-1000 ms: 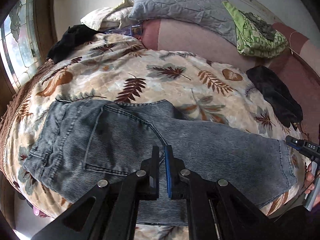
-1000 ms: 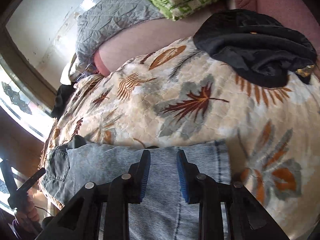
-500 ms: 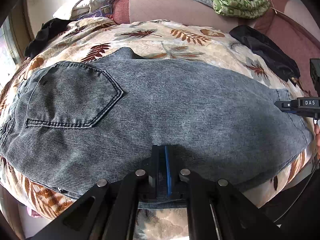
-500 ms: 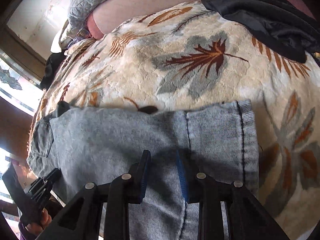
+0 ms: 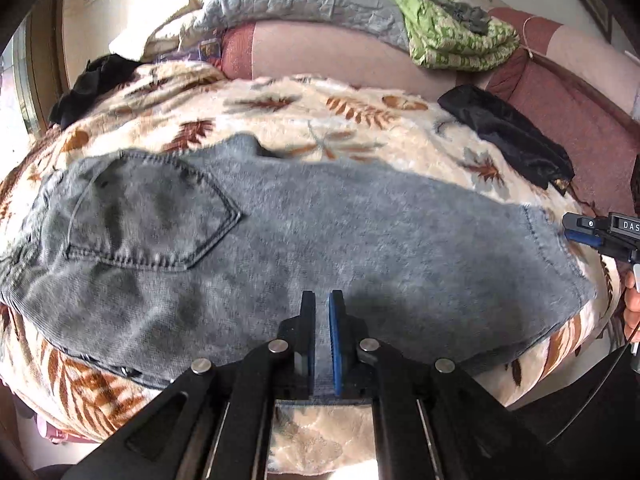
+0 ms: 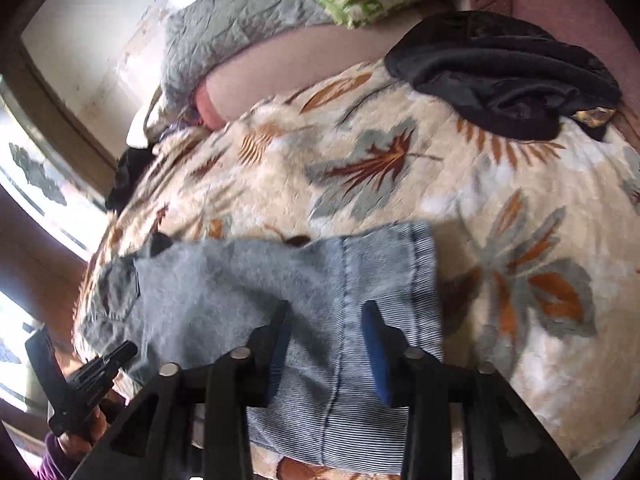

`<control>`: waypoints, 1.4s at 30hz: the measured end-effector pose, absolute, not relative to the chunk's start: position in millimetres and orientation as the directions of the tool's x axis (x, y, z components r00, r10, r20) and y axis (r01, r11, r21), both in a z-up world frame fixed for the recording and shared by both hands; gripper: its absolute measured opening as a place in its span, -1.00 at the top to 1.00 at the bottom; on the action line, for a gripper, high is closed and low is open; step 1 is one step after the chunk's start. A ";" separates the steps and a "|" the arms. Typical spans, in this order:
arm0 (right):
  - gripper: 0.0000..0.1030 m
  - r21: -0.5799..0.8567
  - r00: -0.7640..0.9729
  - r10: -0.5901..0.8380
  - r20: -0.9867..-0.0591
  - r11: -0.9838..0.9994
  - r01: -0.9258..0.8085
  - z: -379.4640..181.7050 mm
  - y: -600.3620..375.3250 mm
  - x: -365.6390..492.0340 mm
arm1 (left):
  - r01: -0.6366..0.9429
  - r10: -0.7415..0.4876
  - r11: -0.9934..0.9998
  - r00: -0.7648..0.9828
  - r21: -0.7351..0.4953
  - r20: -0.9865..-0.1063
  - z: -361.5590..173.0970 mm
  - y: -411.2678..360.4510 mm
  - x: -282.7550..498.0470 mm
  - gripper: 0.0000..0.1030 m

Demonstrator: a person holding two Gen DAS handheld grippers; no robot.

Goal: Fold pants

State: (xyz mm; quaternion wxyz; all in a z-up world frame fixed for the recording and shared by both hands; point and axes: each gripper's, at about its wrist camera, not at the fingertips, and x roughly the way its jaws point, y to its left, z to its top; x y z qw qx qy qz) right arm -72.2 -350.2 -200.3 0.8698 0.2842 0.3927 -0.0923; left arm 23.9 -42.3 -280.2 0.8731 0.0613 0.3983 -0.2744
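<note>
The left gripper has its jaws nearly pressed together, only a thin slit between the black pad and the blue one, and they have just been opening a touch; grey denim shows through the slit, but nothing is clearly pinched. The right gripper has its jaws spread apart, having just been opening, with the striped inner side of the fabric lying loose between the pads and neither pad pressing on it. Both tools sit over the pants, a pair of faded grey jeans lying flat and folded lengthwise along the near edge of the leaf-print blanket, back pocket up toward the left gripper's side and the hem under the right gripper. A dark garment lies on the blanket's far corner, well apart from the jeans. Beyond it, a grey quilted pillow and a green patterned cloth rest near the wall.
</note>
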 end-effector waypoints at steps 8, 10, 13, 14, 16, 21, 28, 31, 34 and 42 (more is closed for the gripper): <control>0.02 0.516 0.750 0.095 -0.654 0.781 0.351 -187.7 -354.7 -76.4 | 0.420 -0.369 0.903 0.652 -0.089 -0.663 -269.0 -45.8 29.9 -0.31; 0.02 0.503 0.742 0.129 -0.658 0.808 0.306 -188.7 -337.8 -61.3 | 0.409 -0.348 0.907 0.604 -0.096 -0.717 -281.8 -47.5 34.2 -0.31; 0.06 0.500 0.718 0.199 -0.667 0.834 0.234 -193.2 -307.2 -29.1 | 0.360 -0.234 0.933 0.549 -0.026 -0.803 -309.5 -46.4 40.3 -0.31; 0.06 0.494 0.705 0.219 -0.674 0.843 0.211 -195.0 -295.1 -14.3 | 0.367 -0.239 0.930 0.564 -0.019 -0.790 -309.6 -45.6 38.0 -0.31; 0.06 0.487 0.685 0.256 -0.682 0.857 0.165 -198.1 -270.5 18.0 | 0.388 -0.202 0.921 0.570 0.044 -0.796 -310.1 -50.9 33.8 -0.33; 0.06 0.419 0.589 0.298 -0.751 0.905 0.075 -207.0 -202.5 116.9 | 0.418 -0.236 0.908 0.570 0.030 -0.787 -315.9 -44.7 31.5 -0.41; 0.16 0.262 0.280 0.269 -0.921 0.963 -0.064 -245.8 -131.4 229.8 | 0.448 -0.268 0.894 0.565 0.018 -0.781 -316.1 -43.4 28.1 -0.46; 0.22 0.196 0.263 0.205 -0.943 0.979 -0.063 -253.2 -124.8 245.3 | 0.455 -0.285 0.891 0.552 -0.004 -0.784 -314.3 -42.1 30.3 -0.47; 0.67 0.091 0.317 0.078 -0.945 0.996 0.025 -251.0 -134.1 256.7 | 0.472 -0.303 0.882 0.543 -0.014 -0.783 -313.1 -42.3 31.6 -0.55; 0.68 0.307 0.523 0.197 -0.829 0.942 0.132 -199.0 -204.1 192.5 | 0.495 -0.324 0.869 0.525 -0.028 -0.787 -308.1 -45.2 31.9 -0.71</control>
